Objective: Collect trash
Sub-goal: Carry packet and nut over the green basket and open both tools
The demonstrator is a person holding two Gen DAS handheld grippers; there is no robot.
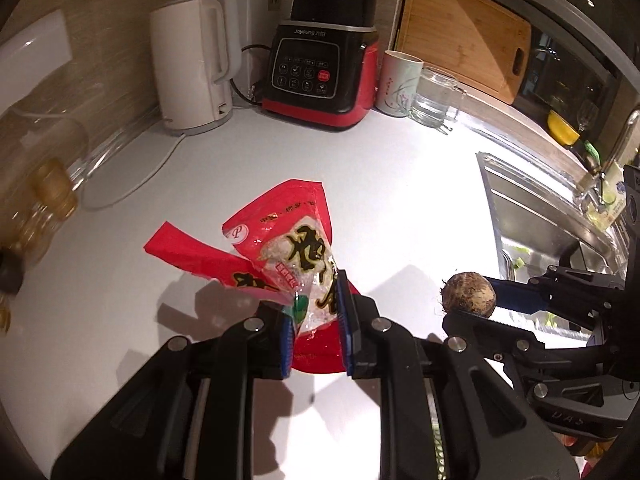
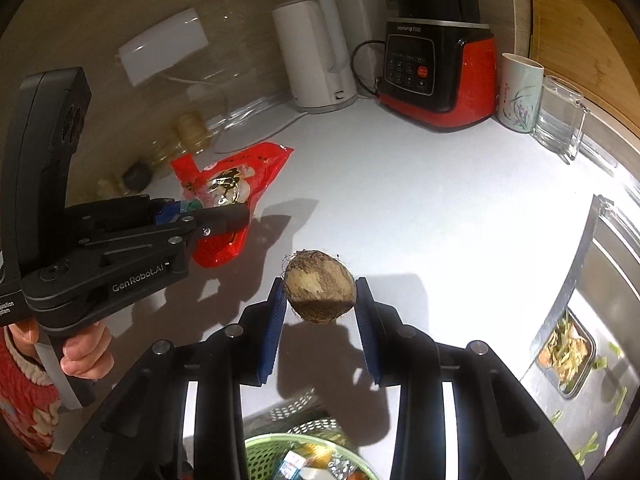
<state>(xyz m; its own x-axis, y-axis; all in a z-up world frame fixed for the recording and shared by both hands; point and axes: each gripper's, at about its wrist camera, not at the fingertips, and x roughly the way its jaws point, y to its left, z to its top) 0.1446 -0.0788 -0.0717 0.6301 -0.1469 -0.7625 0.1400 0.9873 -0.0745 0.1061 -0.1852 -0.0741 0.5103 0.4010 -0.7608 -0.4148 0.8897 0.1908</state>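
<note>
Two grips: left gripper jaws pinch red wrapper; "GenRobot.AI"-marked right gripper clamps taro.

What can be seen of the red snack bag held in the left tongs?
The red snack bag is crinkled glossy plastic with a clear window, large black characters and a torn-open top flap. The left tongs pinch its lower part between blue pads, holding it lifted and tilted above the white counter, where its shadow falls. Whitish contents seem to show through the window. Only the tongs visibly touch it.
</note>
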